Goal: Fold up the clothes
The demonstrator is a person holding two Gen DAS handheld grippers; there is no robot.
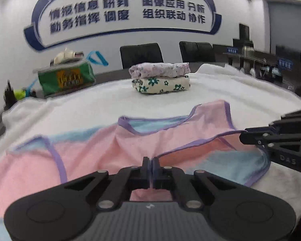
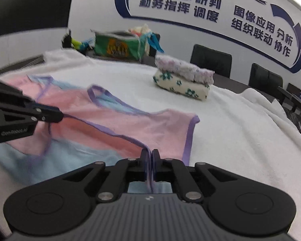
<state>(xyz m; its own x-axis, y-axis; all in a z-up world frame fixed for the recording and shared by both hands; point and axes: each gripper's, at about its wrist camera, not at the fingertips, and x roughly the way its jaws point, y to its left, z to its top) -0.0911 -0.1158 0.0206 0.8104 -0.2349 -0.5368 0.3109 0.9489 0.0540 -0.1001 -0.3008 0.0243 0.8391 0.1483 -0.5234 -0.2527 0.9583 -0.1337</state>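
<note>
A pink and light-blue sleeveless garment [image 1: 94, 152] with purple trim lies on a white towel-covered table [image 1: 80, 104]; it also shows in the right wrist view [image 2: 118, 120]. My left gripper [image 1: 151, 160] is shut on the garment's purple-trimmed edge and holds it lifted. My right gripper [image 2: 149, 152] is shut on the same edge further along. Each gripper shows in the other's view: the right one at the right [image 1: 244, 136], the left one at the left [image 2: 59, 116]. The edge stretches between them, raised off the cloth.
Two folded floral garments [image 1: 160, 78] are stacked at the far middle of the towel, also in the right wrist view [image 2: 182, 78]. A green bag [image 1: 66, 78] stuffed with items stands at the back left. Black chairs [image 1: 141, 54] line the far side.
</note>
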